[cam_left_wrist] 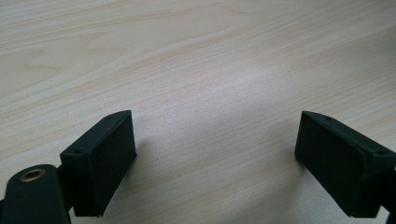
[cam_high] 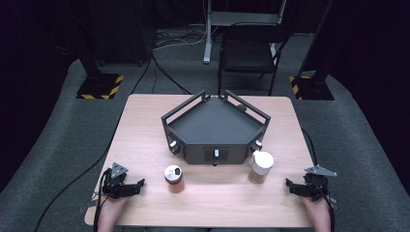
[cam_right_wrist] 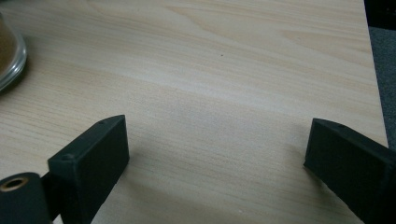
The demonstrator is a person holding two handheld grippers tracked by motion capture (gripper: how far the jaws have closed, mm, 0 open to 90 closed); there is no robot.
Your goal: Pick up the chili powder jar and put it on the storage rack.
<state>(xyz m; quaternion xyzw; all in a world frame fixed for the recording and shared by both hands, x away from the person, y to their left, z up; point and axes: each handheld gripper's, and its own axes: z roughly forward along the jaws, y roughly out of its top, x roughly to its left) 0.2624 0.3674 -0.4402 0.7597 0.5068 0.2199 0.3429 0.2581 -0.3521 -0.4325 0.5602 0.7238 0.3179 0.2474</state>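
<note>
My left gripper (cam_high: 140,183) rests low on the wooden table (cam_high: 145,121) near its front left corner, pointing right. In the left gripper view its jaws (cam_left_wrist: 215,158) stand wide apart over bare wood, nothing between them. My right gripper (cam_high: 288,183) lies near the front right corner, pointing left, its jaws (cam_right_wrist: 217,158) also apart and empty. A short jar with a metal lid (cam_high: 174,178) stands to the right of the left gripper. A taller jar with a white lid (cam_high: 261,166) stands left of and a little beyond the right gripper; its glass base (cam_right_wrist: 8,56) shows at the left edge of the right gripper view.
A black angular tray with raised rails (cam_high: 216,126) sits in the middle of the table, just behind both jars. Beyond the table stand a black chair (cam_high: 249,53) and stand bases with yellow-black tape (cam_high: 100,86). The table's right edge (cam_right_wrist: 373,93) lies close to the right gripper.
</note>
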